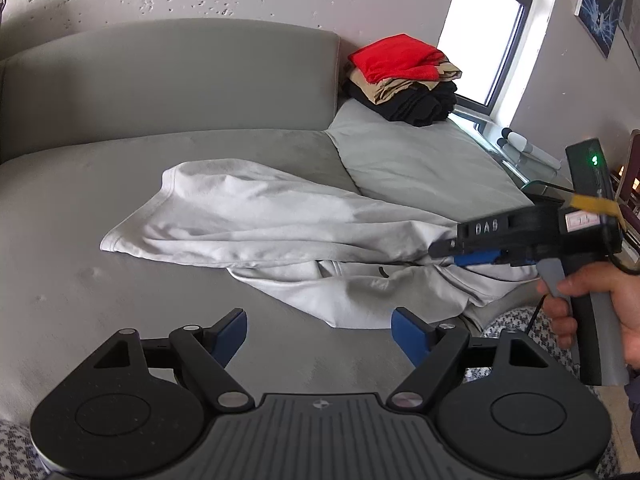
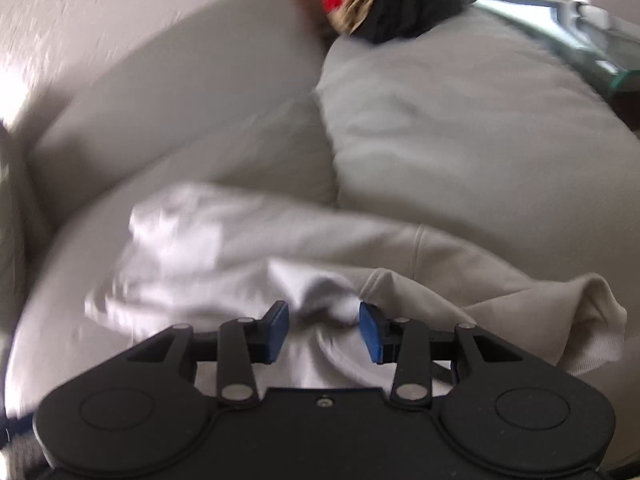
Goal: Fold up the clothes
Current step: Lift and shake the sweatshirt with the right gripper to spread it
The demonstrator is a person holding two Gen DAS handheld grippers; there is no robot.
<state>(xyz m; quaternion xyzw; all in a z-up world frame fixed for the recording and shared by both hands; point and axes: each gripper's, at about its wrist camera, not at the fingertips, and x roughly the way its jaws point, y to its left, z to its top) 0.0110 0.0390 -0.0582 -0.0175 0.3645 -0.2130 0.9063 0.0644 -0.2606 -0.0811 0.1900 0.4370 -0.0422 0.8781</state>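
Observation:
A white garment (image 1: 280, 236) lies crumpled on the grey sofa seat (image 1: 80, 280); it also shows in the right wrist view (image 2: 240, 260). My left gripper (image 1: 320, 334) is open and empty, just in front of the garment's near edge. My right gripper (image 2: 324, 332) is open, its blue pads (image 2: 370, 334) standing on either side of a bunched fold of the garment. In the left wrist view the right gripper (image 1: 444, 250) sits low at the garment's right end, held by a hand. The right wrist view is blurred.
A stack of folded clothes (image 1: 404, 76), red on tan on black, sits on a grey cushion (image 1: 420, 160) at the sofa's back right. A glass side table (image 1: 532, 160) and a window stand right of the sofa.

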